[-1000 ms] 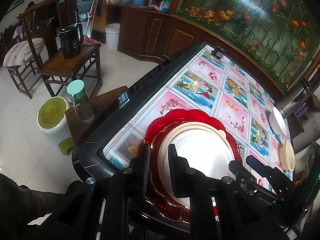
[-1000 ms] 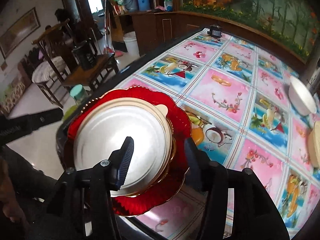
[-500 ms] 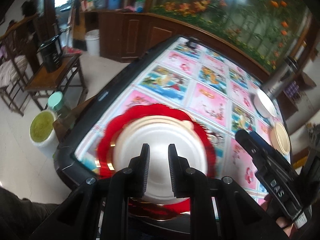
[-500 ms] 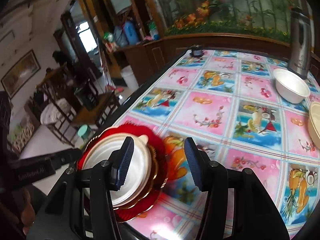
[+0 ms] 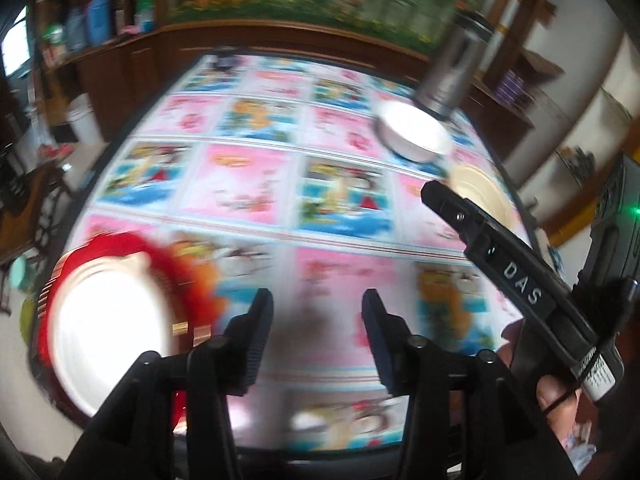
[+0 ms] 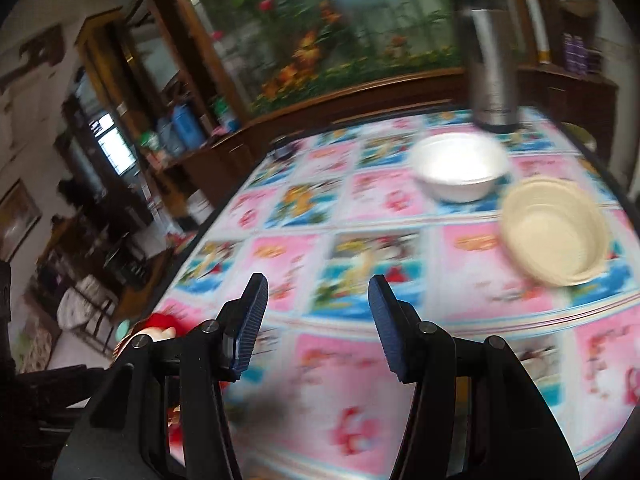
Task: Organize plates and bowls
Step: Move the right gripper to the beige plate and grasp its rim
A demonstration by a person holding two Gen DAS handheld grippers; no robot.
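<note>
A white plate point(image 5: 108, 328) lies stacked on a red scalloped plate point(image 5: 192, 276) at the table's near left corner. A white bowl point(image 5: 412, 134) and a beige bowl point(image 5: 480, 196) stand at the far right; they also show in the right wrist view as the white bowl point(image 6: 460, 166) and the beige bowl point(image 6: 556, 232). My left gripper point(image 5: 316, 340) is open and empty, to the right of the plate stack. My right gripper point(image 6: 318, 320) is open and empty over the table, pointing toward the bowls. Both views are blurred by motion.
A steel thermos point(image 6: 490, 68) stands behind the white bowl. The table has a patterned pink and blue cloth point(image 6: 360, 200). A wooden cabinet point(image 5: 132, 60) runs along the far wall. Chairs and a stool stand on the floor to the left point(image 6: 92, 292).
My left gripper has opened, let go of the plate stack and swung right. My right gripper has swung right, from the plates toward the bowls.
</note>
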